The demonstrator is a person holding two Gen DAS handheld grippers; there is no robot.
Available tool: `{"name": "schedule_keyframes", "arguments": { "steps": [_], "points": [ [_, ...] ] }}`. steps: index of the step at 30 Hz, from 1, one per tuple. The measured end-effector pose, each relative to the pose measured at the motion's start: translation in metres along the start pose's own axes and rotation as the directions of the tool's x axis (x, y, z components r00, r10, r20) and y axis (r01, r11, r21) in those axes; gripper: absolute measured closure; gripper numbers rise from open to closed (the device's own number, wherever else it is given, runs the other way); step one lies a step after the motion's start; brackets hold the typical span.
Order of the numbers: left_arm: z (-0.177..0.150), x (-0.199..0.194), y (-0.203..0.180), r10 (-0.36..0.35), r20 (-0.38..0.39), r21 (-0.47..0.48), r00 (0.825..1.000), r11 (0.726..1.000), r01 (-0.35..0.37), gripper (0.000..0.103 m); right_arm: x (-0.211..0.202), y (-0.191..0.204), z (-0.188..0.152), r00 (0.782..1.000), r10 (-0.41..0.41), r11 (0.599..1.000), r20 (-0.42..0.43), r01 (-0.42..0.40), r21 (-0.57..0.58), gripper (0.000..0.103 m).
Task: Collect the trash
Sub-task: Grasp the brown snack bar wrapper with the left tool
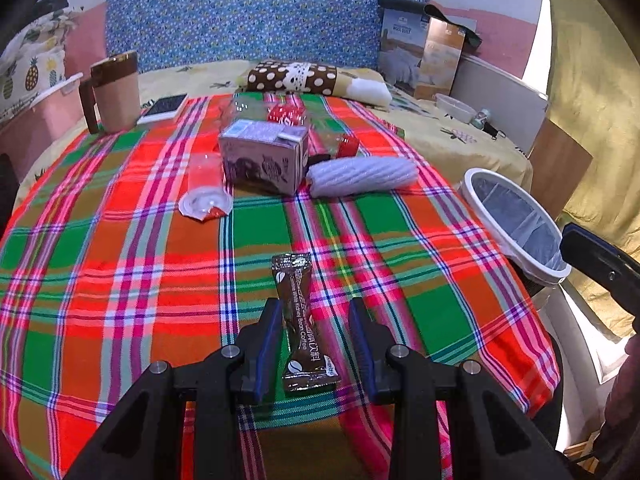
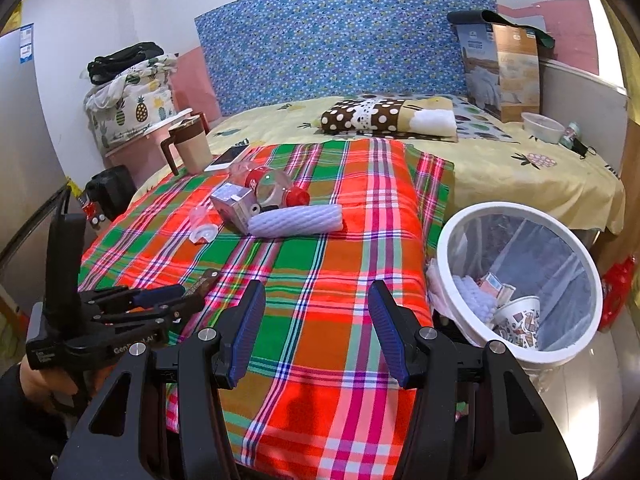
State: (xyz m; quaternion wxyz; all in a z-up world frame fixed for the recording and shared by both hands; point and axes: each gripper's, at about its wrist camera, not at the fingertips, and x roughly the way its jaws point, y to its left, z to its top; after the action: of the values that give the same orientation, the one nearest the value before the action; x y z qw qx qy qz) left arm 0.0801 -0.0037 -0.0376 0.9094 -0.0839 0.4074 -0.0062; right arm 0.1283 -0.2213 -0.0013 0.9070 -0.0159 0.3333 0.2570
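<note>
A brown coffee sachet (image 1: 303, 320) lies on the plaid cloth (image 1: 120, 264) between the open fingers of my left gripper (image 1: 314, 308), touching neither pad. Farther back lie a clear plastic cup (image 1: 205, 192), a purple carton (image 1: 264, 156), a white foam sleeve (image 1: 362, 176) and a clear bottle with red label (image 1: 286, 114). My right gripper (image 2: 316, 292) is open and empty above the cloth's near edge. The white trash bin (image 2: 520, 280) stands right of it, holding a paper cup and wrappers. The left gripper (image 2: 168, 298) shows in the right wrist view, with the sachet (image 2: 202, 280) at its tips.
A brown-lidded mug (image 1: 114, 92) and a phone (image 1: 164, 108) sit at the cloth's far left. A polka-dot pillow (image 1: 296, 76), boxes (image 1: 420, 52) and a bowl (image 1: 454, 106) lie on the yellow bed behind. The bin (image 1: 516, 224) stands off the cloth's right edge.
</note>
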Motion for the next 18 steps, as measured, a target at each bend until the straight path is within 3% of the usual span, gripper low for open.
{"name": "schedule_keyframes", "arguments": {
  "steps": [4,8,18],
  "points": [
    [0.0,0.009,0.001,0.002,-0.027,0.0,1.0,1.0,-0.002,0.071,0.005,0.001,0.002,1.0,0.008,1.0,-0.007,-0.008,-0.009,0.048],
    [0.001,0.014,0.003,0.006,-0.036,-0.004,0.999,1.0,-0.006,0.087,0.011,0.001,0.006,1.0,0.014,1.0,-0.018,-0.014,-0.019,0.048],
    [0.014,0.012,0.013,-0.001,0.001,-0.014,1.0,1.0,0.001,0.088,0.051,-0.005,0.028,0.996,0.054,0.995,-0.064,-0.059,-0.08,0.048]
  ]
}}
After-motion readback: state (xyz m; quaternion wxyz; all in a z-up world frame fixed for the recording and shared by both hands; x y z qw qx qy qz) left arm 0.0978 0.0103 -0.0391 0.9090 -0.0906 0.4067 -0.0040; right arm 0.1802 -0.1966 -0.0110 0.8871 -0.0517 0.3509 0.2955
